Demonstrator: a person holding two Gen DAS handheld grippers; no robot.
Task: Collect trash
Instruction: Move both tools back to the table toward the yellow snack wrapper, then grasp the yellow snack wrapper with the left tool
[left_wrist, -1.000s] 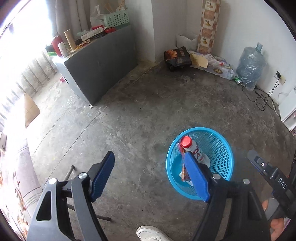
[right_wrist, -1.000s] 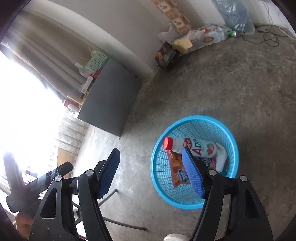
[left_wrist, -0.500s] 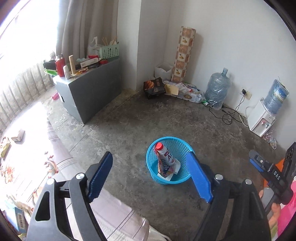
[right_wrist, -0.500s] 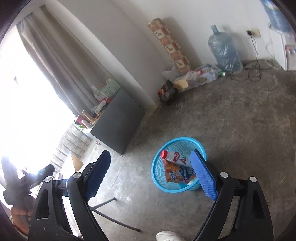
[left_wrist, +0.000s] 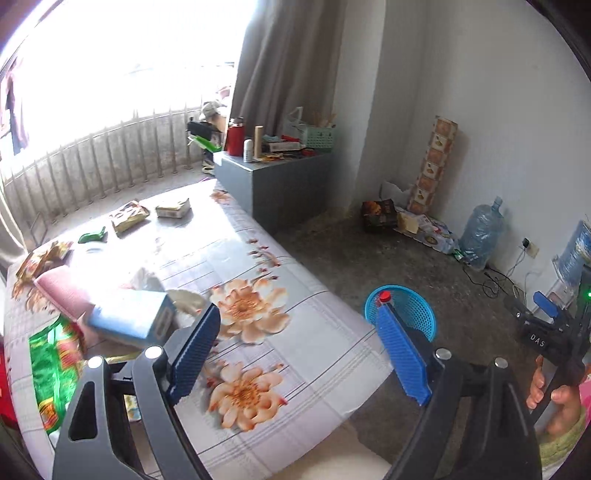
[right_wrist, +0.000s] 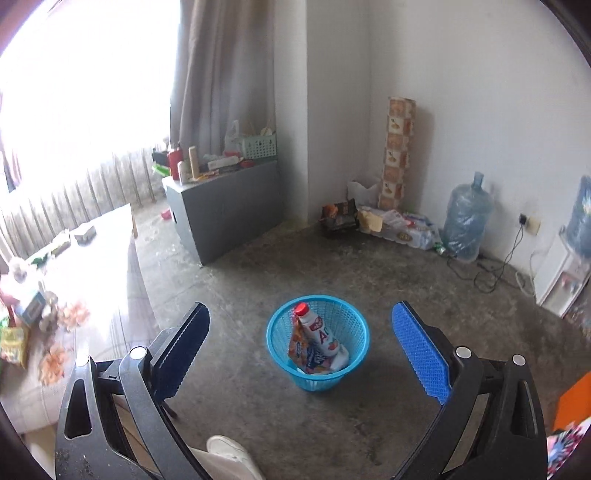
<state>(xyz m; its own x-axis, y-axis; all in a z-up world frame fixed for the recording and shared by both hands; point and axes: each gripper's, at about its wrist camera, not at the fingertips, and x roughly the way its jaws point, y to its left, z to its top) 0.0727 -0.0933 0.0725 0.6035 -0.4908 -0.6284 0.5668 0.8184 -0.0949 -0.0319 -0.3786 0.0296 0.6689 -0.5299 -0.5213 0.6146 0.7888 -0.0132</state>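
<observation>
Both views have pulled back since the earlier frame: left gripper (left_wrist: 299, 350) now hangs over the floral-print tablecloth (left_wrist: 258, 295), jaws wide, empty. Right gripper (right_wrist: 299, 350) also spread, empty. Blue plastic mesh basket (right_wrist: 317, 373) sits on the floor between its fingers (red-capped white bottle (right_wrist: 317, 332) inside, tilted).

Waste basket (right_wrist: 318, 341) — blue plastic, open mesh wall, slight sheen. Bottle (right_wrist: 320, 334) inside — glossy white plastic, red cap. Floor (right_wrist: 388, 295) — bare concrete, rough, matt, stained. Tablecloth (left_wrist: 258, 306) — smooth printed floral sheet, shiny where light falls. Finger pads (right_wrist: 421, 354) — blue, finely ribbed.
</observation>
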